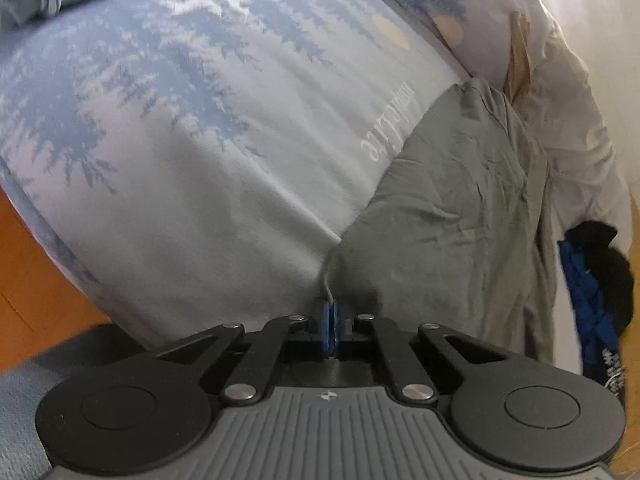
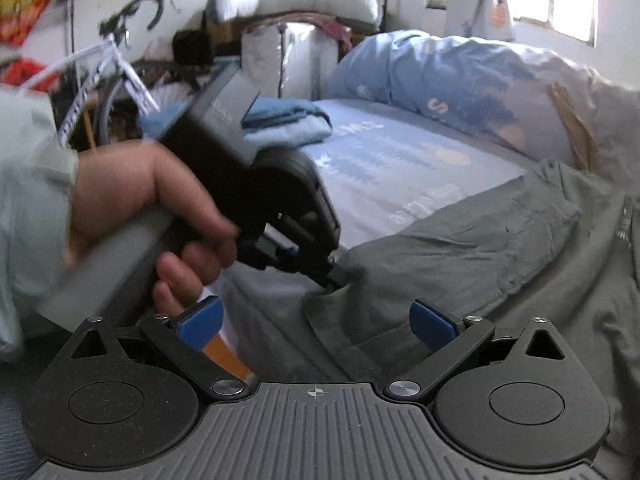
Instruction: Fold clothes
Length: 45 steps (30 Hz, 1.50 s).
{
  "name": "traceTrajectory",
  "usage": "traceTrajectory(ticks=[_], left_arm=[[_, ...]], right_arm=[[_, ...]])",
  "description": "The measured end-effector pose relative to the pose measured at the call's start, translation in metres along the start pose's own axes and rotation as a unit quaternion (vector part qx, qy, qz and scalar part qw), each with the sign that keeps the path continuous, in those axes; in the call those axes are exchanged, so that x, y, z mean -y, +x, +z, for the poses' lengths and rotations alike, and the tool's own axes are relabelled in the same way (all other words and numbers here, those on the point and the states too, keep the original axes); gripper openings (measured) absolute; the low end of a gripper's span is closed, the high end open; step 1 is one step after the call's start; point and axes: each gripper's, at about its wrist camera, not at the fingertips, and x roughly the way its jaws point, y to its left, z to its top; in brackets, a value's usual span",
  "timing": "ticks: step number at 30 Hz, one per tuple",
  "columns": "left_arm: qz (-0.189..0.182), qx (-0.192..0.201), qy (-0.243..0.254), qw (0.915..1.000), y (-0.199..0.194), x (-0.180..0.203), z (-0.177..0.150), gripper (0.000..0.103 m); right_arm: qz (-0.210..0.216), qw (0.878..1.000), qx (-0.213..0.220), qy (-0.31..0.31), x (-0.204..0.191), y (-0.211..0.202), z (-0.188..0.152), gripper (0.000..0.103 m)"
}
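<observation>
Left gripper point(image 1: 330, 309): jaws pressed together, pinching a corner of the grey garment point(image 1: 452, 208). Right gripper point(image 2: 316, 320): jaws spread wide, nothing between the blue pads point(image 2: 432, 322), poised over the garment's near edge. The garment lies spread on the blue-and-white bed sheet point(image 1: 208, 152), beside a bunched duvet point(image 2: 460, 80).

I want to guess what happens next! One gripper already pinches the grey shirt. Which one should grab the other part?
The right gripper, probably. It is open, hanging just above the grey shirt, while the left gripper is already shut on the shirt's edge.
</observation>
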Motion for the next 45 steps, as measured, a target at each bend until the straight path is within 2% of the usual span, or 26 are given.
traceTrajectory(ticks=[3, 7, 8, 12, 15, 16, 17, 18, 19, 21, 24, 26, 30, 32, 36, 39, 41, 45], left_arm=[[-0.006, -0.010, -0.015, 0.9998, -0.002, 0.000, 0.004, 0.005], [-0.015, -0.016, -0.008, 0.9997, -0.007, 0.008, 0.012, 0.005], [-0.021, -0.021, -0.007, 0.9995, -0.008, 0.009, 0.014, 0.005], [-0.037, -0.035, -0.007, 0.9987, -0.009, 0.014, 0.016, 0.005], [-0.050, -0.037, -0.015, 0.9980, -0.009, 0.015, 0.016, 0.005], [-0.054, -0.039, -0.016, 0.9977, -0.009, 0.016, 0.016, 0.005], [-0.058, -0.039, -0.016, 0.9974, -0.009, 0.018, 0.016, 0.005], [-0.059, -0.038, -0.015, 0.9974, -0.009, 0.018, 0.016, 0.005], [-0.057, -0.035, -0.015, 0.9976, -0.010, 0.019, 0.017, 0.005], [-0.052, -0.021, -0.025, 0.9981, -0.012, 0.015, 0.018, 0.017], [-0.043, -0.006, -0.039, 0.9983, -0.016, 0.011, 0.017, 0.030], [-0.033, -0.003, -0.041, 0.9986, -0.016, 0.010, 0.015, 0.045], [-0.041, -0.003, -0.065, 0.9970, -0.011, 0.008, 0.013, 0.052], [-0.050, 0.002, -0.077, 0.9958, -0.011, 0.005, 0.014, 0.062], [-0.079, 0.008, -0.089, 0.9928, -0.013, 0.001, 0.016, 0.064], [-0.109, 0.015, -0.073, 0.9912, -0.017, 0.008, 0.015, 0.061], [-0.106, 0.022, -0.057, 0.9925, -0.021, 0.014, 0.015, 0.061], [-0.052, 0.025, -0.059, 0.9966, -0.018, 0.009, 0.018, 0.061]], right_arm=[[-0.018, 1.000, -0.008, -0.024, -0.006, 0.010, -0.003, 0.094], [-0.035, 0.997, -0.022, -0.068, -0.016, 0.024, -0.007, 0.092], [-0.037, 0.995, -0.023, -0.089, -0.019, 0.026, -0.011, 0.085], [-0.064, 0.986, -0.033, -0.153, -0.034, 0.042, -0.018, 0.070], [-0.100, 0.979, -0.041, -0.172, -0.039, 0.055, -0.018, 0.058], [-0.111, 0.977, -0.040, -0.179, -0.040, 0.059, -0.018, 0.046], [-0.120, 0.974, -0.037, -0.188, -0.042, 0.061, -0.018, 0.025], [-0.126, 0.972, -0.038, -0.194, -0.043, 0.062, -0.017, 0.014], [-0.127, 0.973, -0.038, -0.190, -0.042, 0.062, -0.016, 0.008], [-0.111, 0.981, -0.032, -0.156, -0.035, 0.056, -0.013, 0.007], [-0.108, 0.986, -0.023, -0.125, -0.030, 0.047, -0.010, 0.006], [-0.105, 0.989, -0.015, -0.106, -0.028, 0.040, -0.008, 0.006], [-0.093, 0.993, -0.002, -0.071, -0.025, 0.028, 0.000, 0.006], [-0.088, 0.995, 0.005, -0.056, -0.019, 0.023, 0.006, 0.006], [-0.075, 0.997, 0.013, -0.031, -0.012, 0.015, 0.013, 0.006], [-0.071, 0.997, 0.017, -0.029, -0.010, 0.015, 0.017, 0.006], [-0.069, 0.997, 0.019, -0.028, -0.009, 0.016, 0.020, 0.006], [-0.075, 0.997, 0.000, -0.032, -0.005, 0.026, 0.016, 0.006]])
